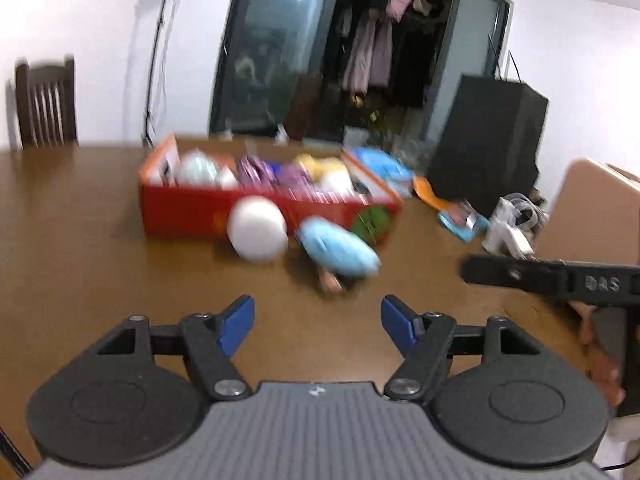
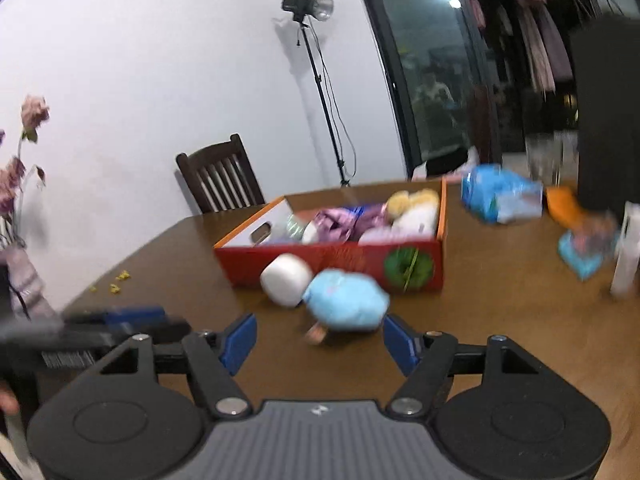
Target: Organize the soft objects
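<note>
A red cardboard box on the brown wooden table holds several soft toys and yarn balls. A white soft ball and a light blue plush toy lie on the table just in front of the box. My left gripper is open and empty, short of both objects. My right gripper is open and empty, with the blue plush just beyond its fingertips. The right gripper's side shows at the left wrist view's right edge; the left gripper shows at the right wrist view's left edge.
A blue plastic package, an orange item and a small blue packet lie right of the box. A black box, a wooden chair and a light stand stand behind.
</note>
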Motion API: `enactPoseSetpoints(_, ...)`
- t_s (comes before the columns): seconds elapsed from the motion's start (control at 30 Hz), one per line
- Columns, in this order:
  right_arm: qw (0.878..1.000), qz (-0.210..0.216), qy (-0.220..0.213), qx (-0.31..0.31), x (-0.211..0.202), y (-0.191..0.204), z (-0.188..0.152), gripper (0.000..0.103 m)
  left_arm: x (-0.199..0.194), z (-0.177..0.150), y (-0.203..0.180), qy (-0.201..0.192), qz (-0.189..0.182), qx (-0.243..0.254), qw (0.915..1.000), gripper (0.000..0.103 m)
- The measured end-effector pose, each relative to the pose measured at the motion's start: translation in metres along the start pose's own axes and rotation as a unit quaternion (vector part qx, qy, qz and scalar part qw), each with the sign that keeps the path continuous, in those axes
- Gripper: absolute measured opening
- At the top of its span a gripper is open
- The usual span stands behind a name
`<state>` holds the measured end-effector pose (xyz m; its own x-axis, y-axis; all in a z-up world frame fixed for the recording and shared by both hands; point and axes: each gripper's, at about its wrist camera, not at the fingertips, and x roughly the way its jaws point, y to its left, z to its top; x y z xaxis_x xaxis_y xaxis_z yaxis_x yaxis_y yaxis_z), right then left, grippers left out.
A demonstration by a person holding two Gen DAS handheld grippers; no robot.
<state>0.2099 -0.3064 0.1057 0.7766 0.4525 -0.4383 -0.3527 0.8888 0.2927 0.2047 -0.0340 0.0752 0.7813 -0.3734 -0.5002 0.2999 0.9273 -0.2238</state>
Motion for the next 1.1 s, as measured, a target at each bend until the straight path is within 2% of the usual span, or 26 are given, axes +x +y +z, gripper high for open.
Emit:
enactPoseSetpoints(0.07, 1.0, 0.006, 0.012, 0.004, 0.003, 0.002, -0.008, 0.069, 0.002, -0.004, -0.005, 0.005, -0.01, -0.001, 0.9999, 0.072)
enactPoseSetpoints(0.23, 1.0, -0.007, 0.011, -0.014, 0.017, 0.003, -0.008, 0.069, 0.02, 0.009, -0.004, -0.002, -0.003, 0.001, 1.0, 0.07)
enactPoseSetpoints(0.37, 1.0, -0.018, 0.006, -0.008, 0.04, -0.01, -0.002, 0.068, 0.05, 0.027, 0.005, 0.001, -0.021, -0.015, 0.9997, 0.061)
enactPoseSetpoints(0.47, 0.999, -0.014, 0.006, 0.037, 0.069, -0.034, 0.009, 0.062, 0.088, 0.046, 0.013, 0.011, -0.026, -0.025, 0.9993, 0.056)
enactPoseSetpoints(0.57, 0.997, -0.02, 0.021, 0.075, 0.103, -0.052, 0.016, 0.061, 0.127, 0.061, 0.024, 0.033, -0.044, -0.047, 0.9974, 0.056)
enactPoseSetpoints(0.63, 0.995, -0.017, 0.023, 0.092, 0.122, -0.059, 0.021, 0.061, 0.146, 0.066, 0.029, 0.041, -0.052, -0.055, 0.9963, 0.051)
enactPoseSetpoints(0.7, 0.995, -0.013, 0.029, 0.098, 0.136, -0.063, 0.022, 0.057, 0.158, 0.064, 0.033, 0.049, -0.068, -0.067, 0.9942, 0.03)
enactPoseSetpoints(0.87, 0.993, -0.003, 0.036, 0.115, 0.152, -0.07, 0.01, 0.056, 0.166, 0.049, 0.048, 0.048, -0.102, -0.098, 0.9888, 0.028)
enactPoseSetpoints(0.97, 0.99, 0.02, 0.038, 0.138, 0.152, -0.075, 0.01, 0.04, 0.168, 0.048, 0.054, 0.051, -0.115, -0.116, 0.9853, 0.027)
enactPoseSetpoints(1.03, 0.989, 0.028, 0.035, 0.144, 0.152, -0.076, 0.008, 0.035, 0.167, 0.048, 0.052, 0.048, -0.114, -0.11, 0.9862, 0.027)
enactPoseSetpoints(1.07, 0.988, 0.034, 0.032, 0.145, 0.152, -0.076, 0.008, 0.027, 0.166, 0.049, 0.051, 0.045, -0.114, -0.109, 0.9865, 0.026)
enactPoseSetpoints(1.1, 0.988, 0.042, 0.029, 0.148, 0.151, -0.076, 0.008, 0.015, 0.164, 0.05, 0.048, 0.043, -0.114, -0.105, 0.9871, 0.024)
